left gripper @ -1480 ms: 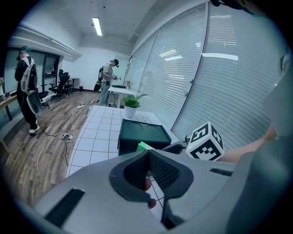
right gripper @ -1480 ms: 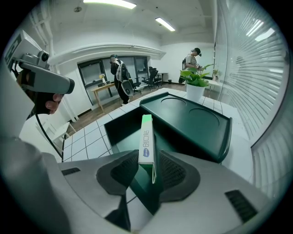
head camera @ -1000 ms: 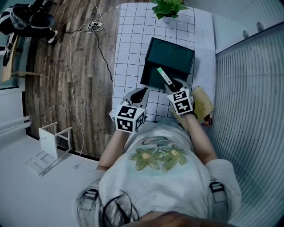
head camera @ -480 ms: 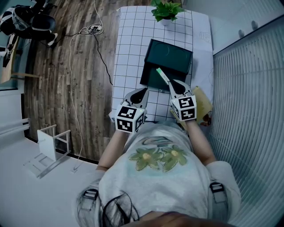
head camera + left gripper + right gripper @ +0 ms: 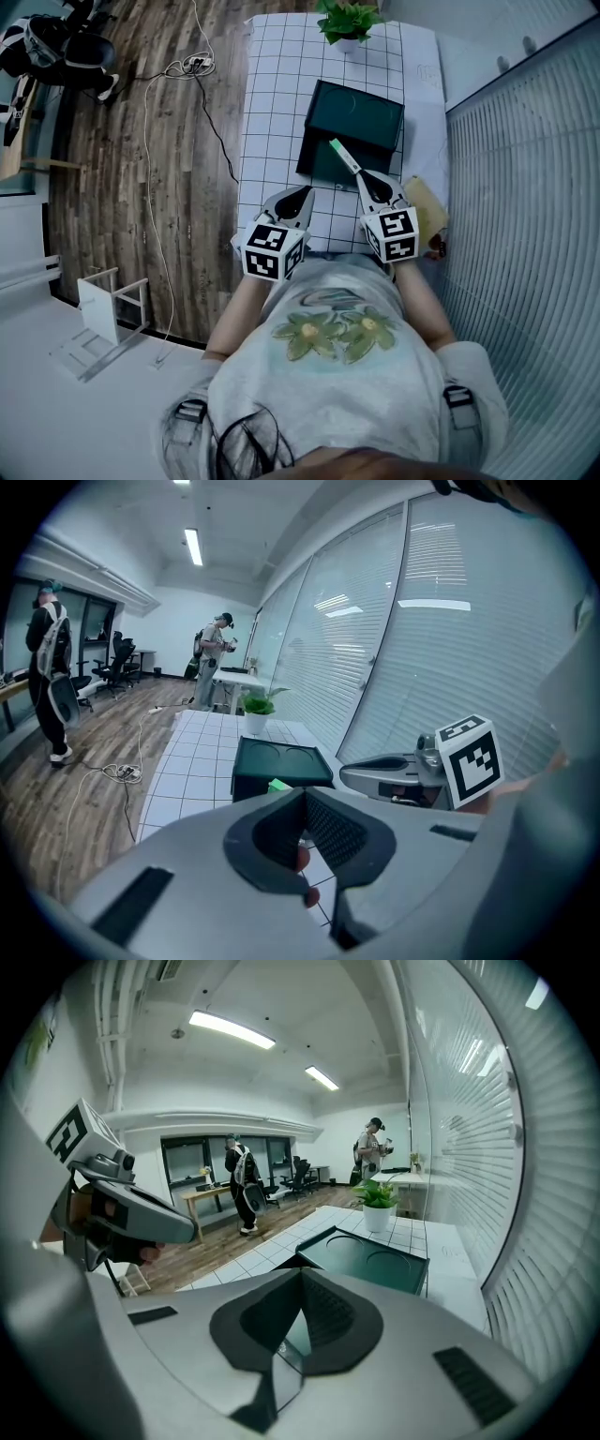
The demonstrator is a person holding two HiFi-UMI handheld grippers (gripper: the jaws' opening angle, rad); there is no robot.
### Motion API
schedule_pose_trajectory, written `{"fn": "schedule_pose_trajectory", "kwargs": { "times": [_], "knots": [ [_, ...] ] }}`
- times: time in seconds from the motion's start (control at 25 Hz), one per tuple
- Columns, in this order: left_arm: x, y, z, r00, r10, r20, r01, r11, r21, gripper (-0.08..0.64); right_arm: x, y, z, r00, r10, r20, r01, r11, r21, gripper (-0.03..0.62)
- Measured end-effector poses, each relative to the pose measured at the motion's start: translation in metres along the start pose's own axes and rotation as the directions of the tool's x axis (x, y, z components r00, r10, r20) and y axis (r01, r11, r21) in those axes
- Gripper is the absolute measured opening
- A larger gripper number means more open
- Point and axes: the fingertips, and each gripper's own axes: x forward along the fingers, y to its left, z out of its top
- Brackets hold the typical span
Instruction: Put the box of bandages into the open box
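Two claws hang above the worktop (image 5: 281,94): the left claw (image 5: 304,192) clenched on nothing, the right claw (image 5: 360,176), nearer the open box (image 5: 361,117), just closed on the box of bandages (image 5: 341,154), whose long axis points over that box's near rim.
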Motion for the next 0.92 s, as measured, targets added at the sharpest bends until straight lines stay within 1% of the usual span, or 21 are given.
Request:
{"fn": "schedule_pose_trajectory", "kwargs": {
  "times": [0.24,0.68,0.92],
  "knots": [
    [-0.01,-0.006,0.004,1.0,-0.026,0.004,0.026,1.0,0.014,0.008,-0.013,0.009,0.008,1.0,-0.03,0.011,0.03,1.0,-0.007,0.006],
    [-0.023,-0.015,0.004,0.998,-0.065,0.003,0.065,0.997,0.036,0.008,-0.034,0.018,0.004,0.997,-0.074,0.007,0.074,0.997,0.013,0.006],
    [-0.032,-0.017,0.002,0.996,-0.086,0.002,0.086,0.996,0.017,0.008,-0.042,0.025,0.001,0.996,-0.088,0.0,0.088,0.996,0.021,0.006]
  ]
}}
